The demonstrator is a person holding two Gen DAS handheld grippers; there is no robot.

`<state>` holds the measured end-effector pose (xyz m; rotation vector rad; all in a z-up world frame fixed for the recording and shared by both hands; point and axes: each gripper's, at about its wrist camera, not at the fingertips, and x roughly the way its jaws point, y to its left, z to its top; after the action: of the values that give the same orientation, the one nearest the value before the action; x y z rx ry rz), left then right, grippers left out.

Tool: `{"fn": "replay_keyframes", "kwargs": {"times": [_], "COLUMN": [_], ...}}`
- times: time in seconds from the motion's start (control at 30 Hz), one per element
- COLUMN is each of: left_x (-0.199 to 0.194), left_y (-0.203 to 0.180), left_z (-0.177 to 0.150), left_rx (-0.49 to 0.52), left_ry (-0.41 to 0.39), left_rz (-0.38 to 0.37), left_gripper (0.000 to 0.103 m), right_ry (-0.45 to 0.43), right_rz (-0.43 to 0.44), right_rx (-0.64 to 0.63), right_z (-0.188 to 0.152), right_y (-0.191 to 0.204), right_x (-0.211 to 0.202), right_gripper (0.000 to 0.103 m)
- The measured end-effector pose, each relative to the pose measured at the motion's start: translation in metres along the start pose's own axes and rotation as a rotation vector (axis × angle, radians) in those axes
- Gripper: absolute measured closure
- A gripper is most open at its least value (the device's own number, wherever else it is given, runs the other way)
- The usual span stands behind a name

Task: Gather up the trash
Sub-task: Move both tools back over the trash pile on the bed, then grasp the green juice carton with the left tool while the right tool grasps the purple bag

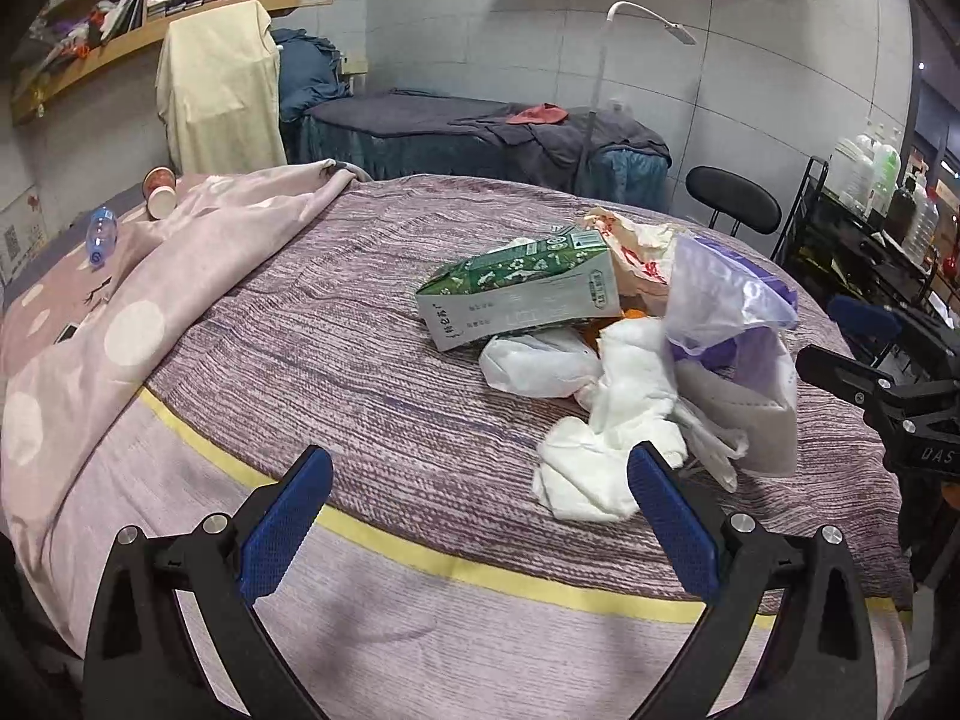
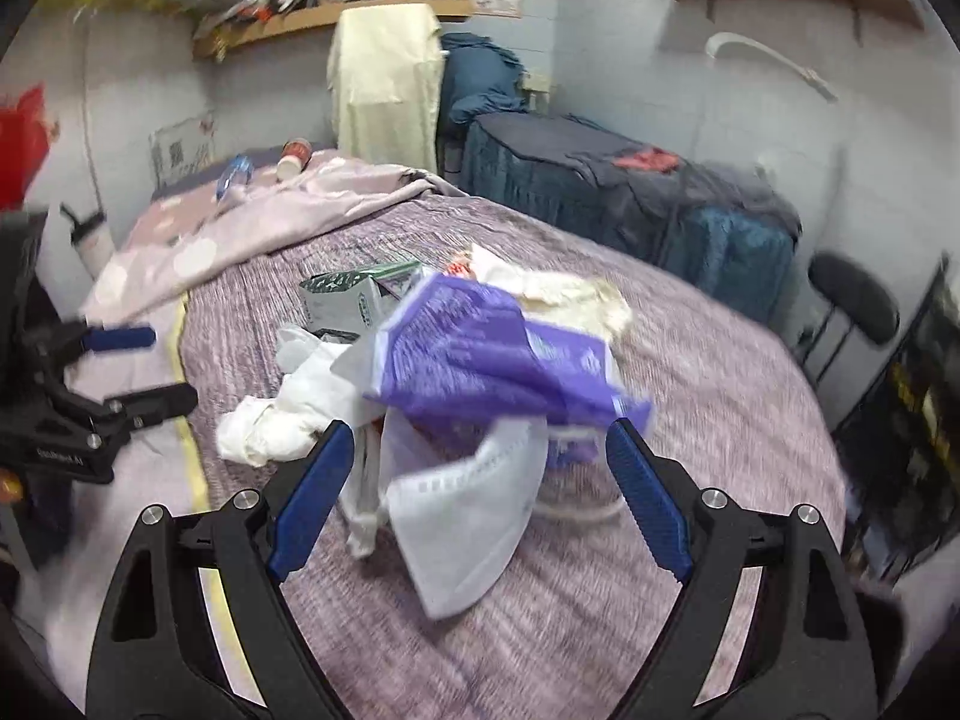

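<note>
Trash heap sits mid-bed (image 1: 372, 372): green carton (image 1: 522, 294), white tissues (image 1: 606, 438), purple bag (image 2: 480, 354), face mask (image 2: 462, 516).

Both tools spread, empty: left tool (image 1: 480, 516) short of the tissues, right tool (image 2: 480, 474) straddling the mask.

Judgement: pinch the mask at its fold.

Bed wears a striped purple cover. Behind it: paper cup (image 1: 161, 192), water bottle (image 1: 99, 235), second bed (image 1: 480, 132), wall shelves (image 1: 150, 6), black chair (image 1: 732, 201).
</note>
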<state>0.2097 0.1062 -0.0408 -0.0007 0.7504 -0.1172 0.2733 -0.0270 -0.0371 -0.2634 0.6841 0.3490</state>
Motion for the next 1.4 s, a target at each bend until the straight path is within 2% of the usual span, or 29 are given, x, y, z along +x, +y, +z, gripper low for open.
{"fn": "replay_keyframes", "kwargs": {"times": [0.1, 0.17, 0.23, 0.3, 0.37, 0.43, 0.67, 0.8, 0.83, 0.9, 1.0, 1.07, 1.27, 1.4], "left_x": [0.011, 0.022, 0.031, 0.043, 0.055, 0.067, 0.109, 0.124, 0.127, 0.131, 0.129, 0.125, 0.101, 0.077], "left_y": [0.005, 0.010, 0.014, 0.017, 0.016, 0.012, -0.011, -0.036, -0.040, -0.042, -0.042, -0.038, -0.027, -0.020], "left_z": [0.012, 0.025, 0.036, 0.049, 0.061, 0.070, 0.082, 0.070, 0.070, 0.074, 0.079, 0.083, 0.085, 0.082], "left_rx": [0.047, 0.090, 0.118, 0.167, 0.233, 0.308, 0.553, 0.726, 0.732, 0.707, 0.663, 0.625, 0.513, 0.448], "left_ry": [0.003, 0.011, 0.005, 0.004, 0.001, 0.015, 0.091, 0.106, 0.110, 0.120, 0.097, 0.086, 0.046, -0.011], "left_rz": [-0.008, -0.034, -0.050, -0.074, -0.091, -0.115, -0.208, -0.171, -0.169, -0.187, -0.170, -0.167, -0.176, -0.161], "left_gripper": [0.006, 0.006, 0.006, 0.006, 0.006, 0.006, 0.006, 0.006, 0.008, 0.021, 0.030, 0.040, 0.043, 0.043], "right_ry": [0.016, 0.009, 0.024, 0.029, 0.018, -0.006, -0.086, -0.093, -0.097, -0.105, -0.124, -0.132, -0.178, -0.219], "right_rz": [-0.024, -0.054, -0.032, -0.028, -0.028, -0.020, -0.018, 0.001, 0.004, 0.010, 0.012, 0.021, 0.053, 0.064], "right_rx": [-0.120, -0.180, -0.208, -0.232, -0.221, -0.186, -0.030, 0.071, 0.090, 0.110, 0.131, 0.145, 0.206, 0.236], "right_z": [0.011, 0.016, 0.019, 0.023, 0.026, 0.029, 0.044, 0.044, 0.043, 0.041, 0.038, 0.033, 0.025, 0.019], "right_y": [0.010, 0.013, 0.012, 0.010, 0.004, -0.005, -0.039, -0.057, -0.060, -0.063, -0.064, -0.065, -0.071, -0.074], "right_x": [0.017, 0.028, 0.037, 0.045, 0.045, 0.041, 0.016, 0.009, 0.007, 0.005, 0.001, -0.004, -0.024, -0.044], "right_gripper": [0.018, 0.023, 0.054, 0.071, 0.077, 0.081, 0.082, 0.082, 0.082, 0.082, 0.082, 0.082, 0.082, 0.082]}}
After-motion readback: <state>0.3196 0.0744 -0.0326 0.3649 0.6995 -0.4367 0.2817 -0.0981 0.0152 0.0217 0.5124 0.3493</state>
